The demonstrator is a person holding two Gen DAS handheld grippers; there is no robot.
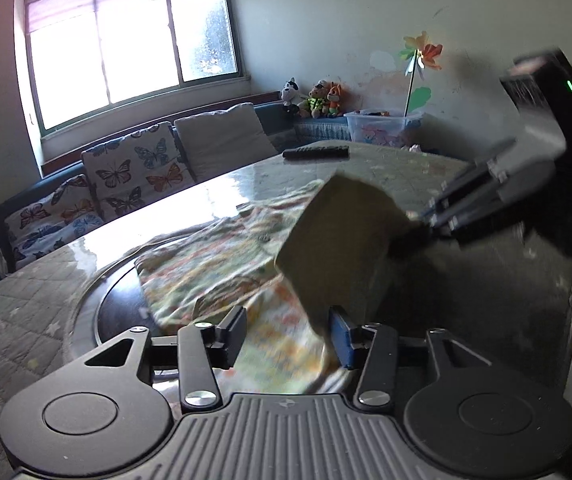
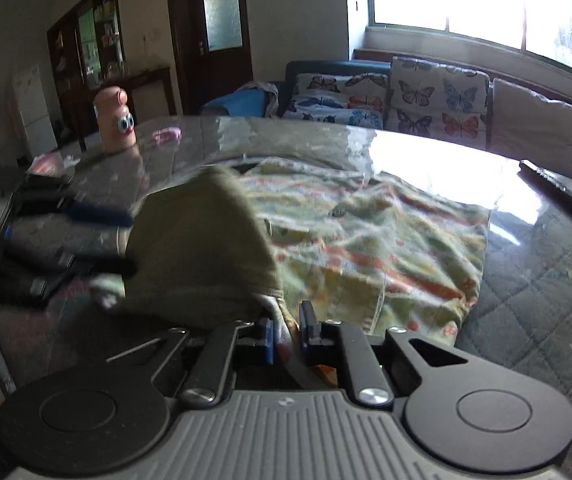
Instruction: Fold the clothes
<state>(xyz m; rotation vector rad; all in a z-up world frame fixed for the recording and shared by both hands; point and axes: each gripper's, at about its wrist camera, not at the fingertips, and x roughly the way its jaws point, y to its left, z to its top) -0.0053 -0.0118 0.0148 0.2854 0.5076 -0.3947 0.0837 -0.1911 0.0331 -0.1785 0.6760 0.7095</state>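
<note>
A floral patterned shirt (image 1: 222, 264) lies spread on the table; it also shows in the right wrist view (image 2: 386, 240). Its near part is lifted and turned over, showing the olive-green inner side (image 1: 338, 240) (image 2: 202, 248). My left gripper (image 1: 288, 336) is open, its jaws wide apart over the shirt, with the lifted flap just beside the right finger. My right gripper (image 2: 286, 334) is shut on the shirt's edge and holds the flap up. The right gripper appears in the left wrist view (image 1: 438, 220), and the left gripper in the right wrist view (image 2: 122, 240).
A quilted cloth under a glossy cover lies on the table (image 2: 526, 280). A dark remote (image 1: 316, 153) (image 2: 554, 190) lies at the far side. A pink toy figure (image 2: 114, 120) stands far left. A sofa with butterfly cushions (image 1: 126, 176) runs behind the table.
</note>
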